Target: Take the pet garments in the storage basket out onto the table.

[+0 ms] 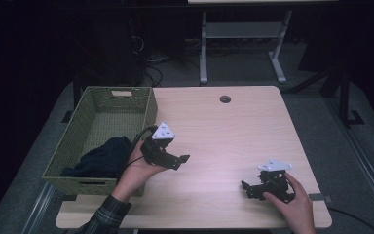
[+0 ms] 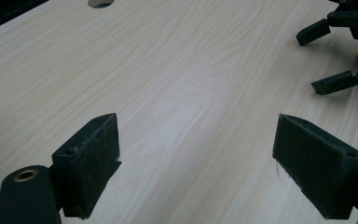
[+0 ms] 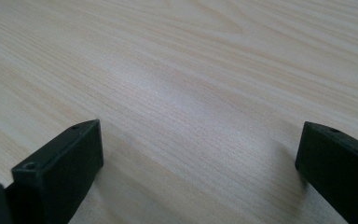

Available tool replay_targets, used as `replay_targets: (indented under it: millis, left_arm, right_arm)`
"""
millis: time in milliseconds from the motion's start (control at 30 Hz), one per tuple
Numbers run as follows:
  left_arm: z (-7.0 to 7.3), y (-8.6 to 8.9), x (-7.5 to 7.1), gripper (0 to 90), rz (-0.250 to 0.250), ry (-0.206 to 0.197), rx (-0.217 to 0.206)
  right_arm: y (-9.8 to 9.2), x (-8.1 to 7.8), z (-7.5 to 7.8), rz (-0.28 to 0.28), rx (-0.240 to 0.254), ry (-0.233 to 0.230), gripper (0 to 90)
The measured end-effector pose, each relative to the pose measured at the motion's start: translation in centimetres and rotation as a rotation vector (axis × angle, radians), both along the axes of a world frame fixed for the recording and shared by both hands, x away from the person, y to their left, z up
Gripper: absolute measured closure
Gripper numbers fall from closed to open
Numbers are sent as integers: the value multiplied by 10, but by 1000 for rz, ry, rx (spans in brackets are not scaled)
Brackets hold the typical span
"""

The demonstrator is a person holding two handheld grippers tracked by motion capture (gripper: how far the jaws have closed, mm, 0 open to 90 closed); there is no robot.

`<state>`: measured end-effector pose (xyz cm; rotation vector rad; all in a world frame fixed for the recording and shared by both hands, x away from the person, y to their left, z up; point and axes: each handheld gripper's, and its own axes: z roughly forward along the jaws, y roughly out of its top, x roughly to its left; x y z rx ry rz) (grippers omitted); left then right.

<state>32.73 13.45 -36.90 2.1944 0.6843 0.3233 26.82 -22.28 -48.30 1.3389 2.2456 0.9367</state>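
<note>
Your left gripper (image 1: 177, 158) hangs just beside the right wall of the green woven rectangular basket (image 1: 146, 105), its jaws spread wide with nothing between them; in the left gripper view they frame only bare pale wood-grain table (image 2: 177, 70). Your right gripper (image 1: 249, 187) sits low near the table's front right, well apart from the basket, its jaws also wide and empty, with only wood grain beyond them in the right gripper view.

The thing in play is the dark navy crumpled cloth (image 1: 102, 158), which lies inside the basket at its near end, bunched against the front and right walls. It looks like a soft garment, though the high view is too dim there for you to say which kind.

Judging from this, the cloth is set down in the basket and both hands are clear of it, so you stand between steps rather than in a grasp. If the cloth is to come out, your left gripper is the nearer one: turn it back toward the basket, lift over the wall, and come down on the highest fold with the jaws kept wide. Pinch a thick bunch, not a single layer, and lift straight up so the fabric does not snag the weave.
</note>
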Motion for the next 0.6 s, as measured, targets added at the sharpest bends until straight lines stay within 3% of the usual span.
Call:
replay_targets:
  millis: [67,167,233,300,600]
  left_arm:
    - [3,5,1,141,3,20,-46]
    - [5,7,1,141,-4,23,-52]
    - [8,8,0,141,-9,8,-26]
    - [11,12,0,141,1,5,-42]
    - [21,31,1,142,37,-11,-40]
  right_arm:
    - [0,0,0,-1,1,1,4]
    - [0,0,0,-1,2,1,4]
    - [0,0,0,1,0,0,4]
    - [0,0,0,1,0,-1,4]
    - [0,0,0,3,0,0,4]
